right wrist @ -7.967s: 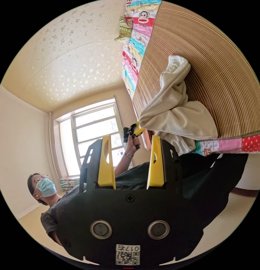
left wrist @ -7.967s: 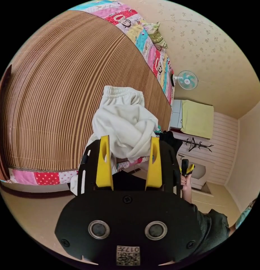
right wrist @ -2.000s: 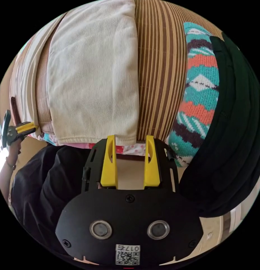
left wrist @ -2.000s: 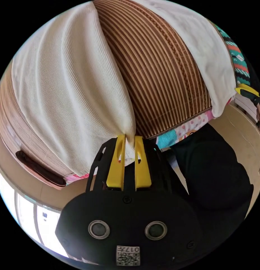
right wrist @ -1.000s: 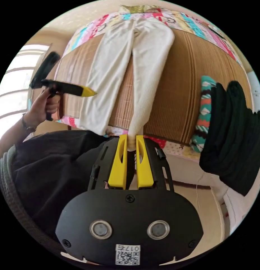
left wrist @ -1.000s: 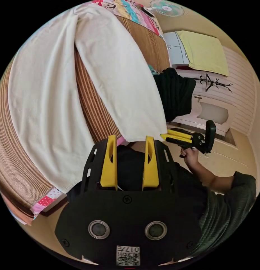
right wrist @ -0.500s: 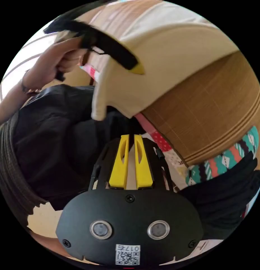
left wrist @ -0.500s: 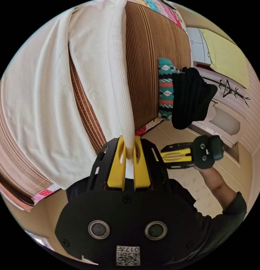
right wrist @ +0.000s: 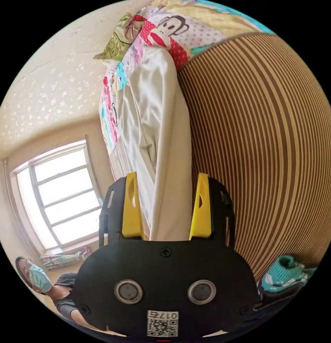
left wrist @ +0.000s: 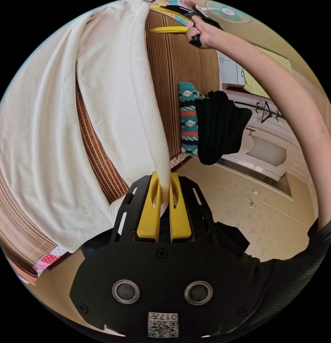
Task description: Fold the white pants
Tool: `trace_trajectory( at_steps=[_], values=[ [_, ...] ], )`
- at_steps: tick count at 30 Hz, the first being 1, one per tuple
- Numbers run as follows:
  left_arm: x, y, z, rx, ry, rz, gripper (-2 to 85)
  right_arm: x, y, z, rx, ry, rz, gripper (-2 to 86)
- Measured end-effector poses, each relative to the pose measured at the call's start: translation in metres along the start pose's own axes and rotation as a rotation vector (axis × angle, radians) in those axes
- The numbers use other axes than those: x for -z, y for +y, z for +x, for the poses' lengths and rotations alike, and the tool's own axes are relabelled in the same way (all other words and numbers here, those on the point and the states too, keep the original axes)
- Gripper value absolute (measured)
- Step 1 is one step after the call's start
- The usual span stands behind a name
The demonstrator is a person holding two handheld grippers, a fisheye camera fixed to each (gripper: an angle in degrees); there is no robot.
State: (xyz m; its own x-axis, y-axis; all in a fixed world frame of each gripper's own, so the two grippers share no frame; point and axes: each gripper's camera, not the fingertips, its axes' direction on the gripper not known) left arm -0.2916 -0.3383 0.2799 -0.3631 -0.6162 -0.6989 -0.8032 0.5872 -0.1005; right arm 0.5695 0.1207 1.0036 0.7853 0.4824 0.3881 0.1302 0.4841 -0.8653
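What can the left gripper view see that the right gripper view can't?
Left gripper view: the left gripper pinching a leg of the pants, a black garment beside a patterned knit, a fan, the floor, and the right gripper held far up the mat.

Right gripper view: a window, the right gripper with jaws apart over the pants, a monkey-print quilt.

Both: the pants, the striped mat.

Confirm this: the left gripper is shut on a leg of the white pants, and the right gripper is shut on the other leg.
Half of that is wrong. In the left gripper view, the left gripper is indeed shut on a leg of the white pants. In the right gripper view, however, the right gripper is open, its jaws spread wide with pants fabric lying between them, unpinched.
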Motion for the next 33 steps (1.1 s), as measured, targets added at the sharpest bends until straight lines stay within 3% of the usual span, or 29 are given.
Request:
trace_trajectory(
  at_steps=[6,8,10,16,19,23,26,30,33],
  values=[
    [0.015,0.033,-0.035,0.013,0.258,0.103,2.8,-0.036,-0.072,-0.052,0.044,0.372,0.114,7.6],
    [0.020,0.042,-0.042,-0.014,0.324,0.130,2.2,-0.060,-0.048,-0.114,0.291,0.695,0.341,3.8],
    [0.026,0.049,-0.043,-0.037,0.396,0.144,1.7,-0.097,-0.042,-0.149,0.381,0.791,0.362,3.1],
    [0.070,0.100,-0.066,-0.042,0.426,0.177,1.8,-0.239,-0.024,-0.276,0.768,0.790,0.230,2.5],
    [0.090,0.128,-0.114,0.139,0.299,0.160,2.4,-0.284,-0.035,-0.290,0.728,0.672,0.161,2.5],
    [0.100,0.169,-0.188,0.396,0.148,0.104,3.6,-0.311,-0.033,-0.282,0.752,0.408,0.018,2.7],
    [0.100,0.184,-0.229,0.451,0.230,0.126,4.1,-0.298,-0.003,-0.257,0.760,0.276,0.027,3.8],
    [0.098,0.183,-0.251,0.437,0.200,0.108,4.6,-0.272,0.056,-0.188,0.687,0.236,0.020,6.3],
    [0.098,0.182,-0.247,0.422,0.133,0.080,5.2,-0.258,0.125,-0.119,0.614,0.316,-0.066,7.3]
  ],
)
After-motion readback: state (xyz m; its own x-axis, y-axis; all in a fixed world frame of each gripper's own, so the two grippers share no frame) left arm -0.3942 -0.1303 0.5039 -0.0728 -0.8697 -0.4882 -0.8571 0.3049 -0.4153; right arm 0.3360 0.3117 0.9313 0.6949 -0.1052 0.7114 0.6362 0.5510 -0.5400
